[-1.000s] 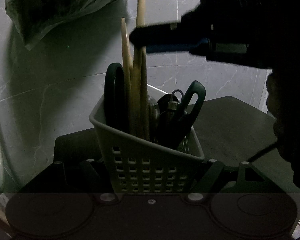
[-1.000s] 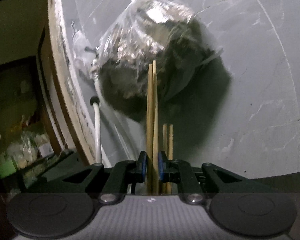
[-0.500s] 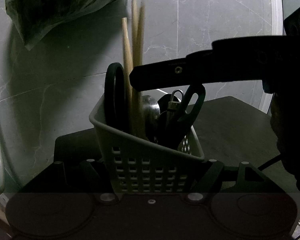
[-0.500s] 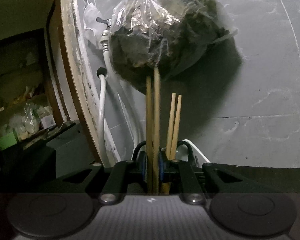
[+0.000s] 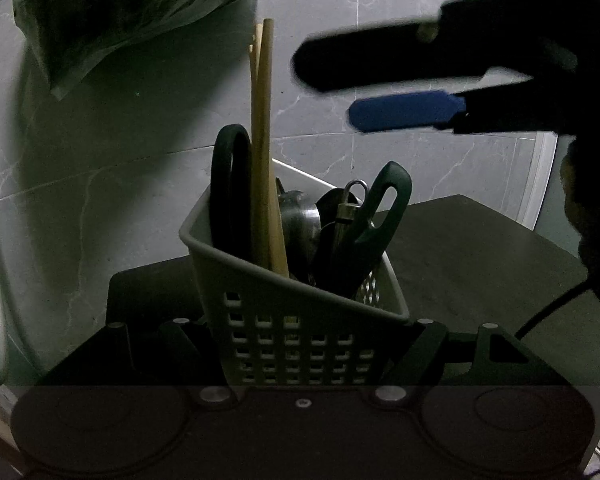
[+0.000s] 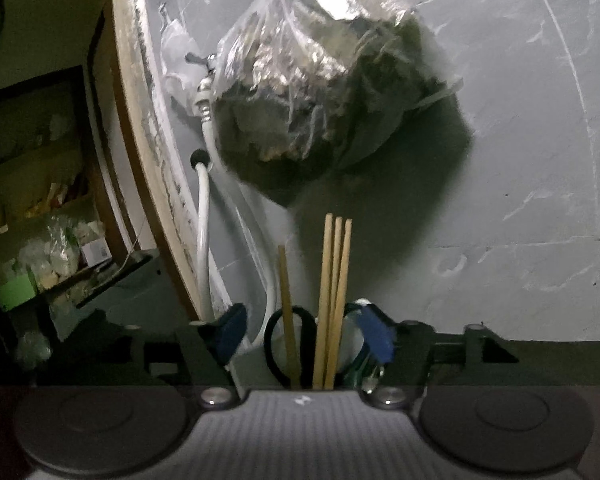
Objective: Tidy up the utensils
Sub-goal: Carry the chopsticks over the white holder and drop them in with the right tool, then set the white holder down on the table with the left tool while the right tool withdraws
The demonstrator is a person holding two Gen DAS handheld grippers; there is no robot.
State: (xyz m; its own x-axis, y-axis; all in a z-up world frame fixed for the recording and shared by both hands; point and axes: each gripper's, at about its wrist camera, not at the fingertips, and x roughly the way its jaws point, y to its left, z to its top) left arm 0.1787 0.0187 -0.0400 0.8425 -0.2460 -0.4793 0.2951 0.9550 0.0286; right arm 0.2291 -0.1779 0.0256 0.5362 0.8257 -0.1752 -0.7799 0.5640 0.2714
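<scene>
A pale slotted utensil basket [image 5: 296, 344] stands on a dark counter, and my left gripper [image 5: 300, 340] is shut on its lower sides. Wooden chopsticks [image 5: 262, 140] stand upright inside it beside black scissor handles [image 5: 230, 184], a metal spoon [image 5: 298, 220] and a green-handled tool [image 5: 380, 208]. My right gripper [image 5: 324, 88] hovers above the basket's right side. In its own view the right gripper [image 6: 304, 332] has its jaws opening. The chopsticks [image 6: 334, 280] rise between the blue pads [image 6: 376, 336], which do not touch them.
A clear plastic bag of dark greens [image 6: 320, 80] hangs on the grey tiled wall just behind the basket. A white hose [image 6: 202, 240] runs down beside a door frame. The dark counter [image 5: 480, 264] extends right. Cluttered shelves [image 6: 40, 260] lie far left.
The right gripper lowered a pair of chopsticks into the basket, then let go and spread its jaws. The chopsticks now stand free. The left gripper and basket stayed put.
</scene>
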